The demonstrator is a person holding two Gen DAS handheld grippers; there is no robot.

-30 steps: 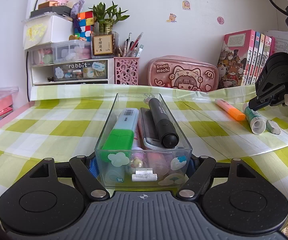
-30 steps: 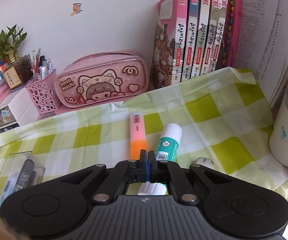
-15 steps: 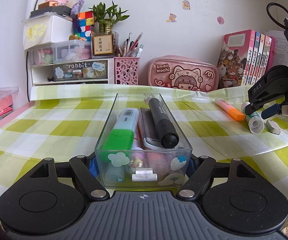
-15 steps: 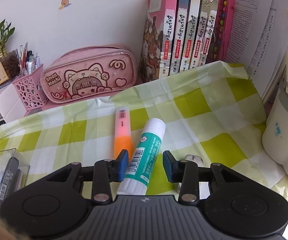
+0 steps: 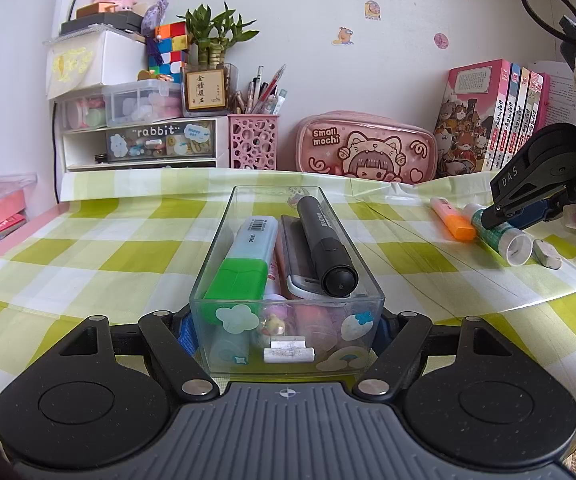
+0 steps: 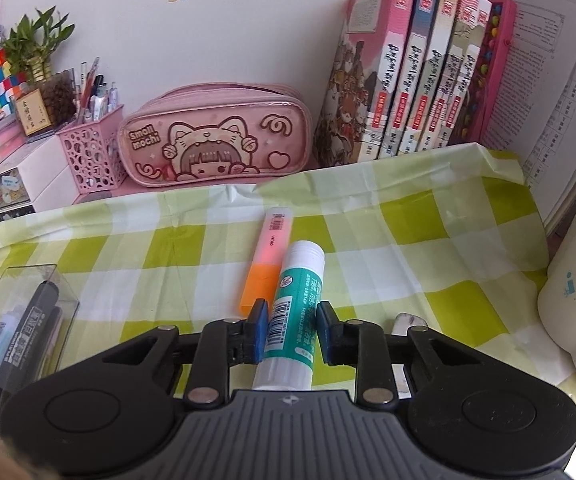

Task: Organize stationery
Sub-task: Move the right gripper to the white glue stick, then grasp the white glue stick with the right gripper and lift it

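Glue stick [image 6: 293, 312] lies on the checked surface [image 6: 427, 240] between the right tongs [image 6: 291, 326], whose jaws have just been closing, not yet gripping it. Left tongs [image 5: 286, 330] clamp the clear tray [image 5: 224, 236]. Beyond, an orange highlighter [image 6: 268, 260].

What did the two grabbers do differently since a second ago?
The right gripper was shut behind the glue stick; it opened, slid around it, and has just been closing, the left pad touching, the right a sliver off. The left gripper stays clamped on the clear box. The orange highlighter hasn't moved.
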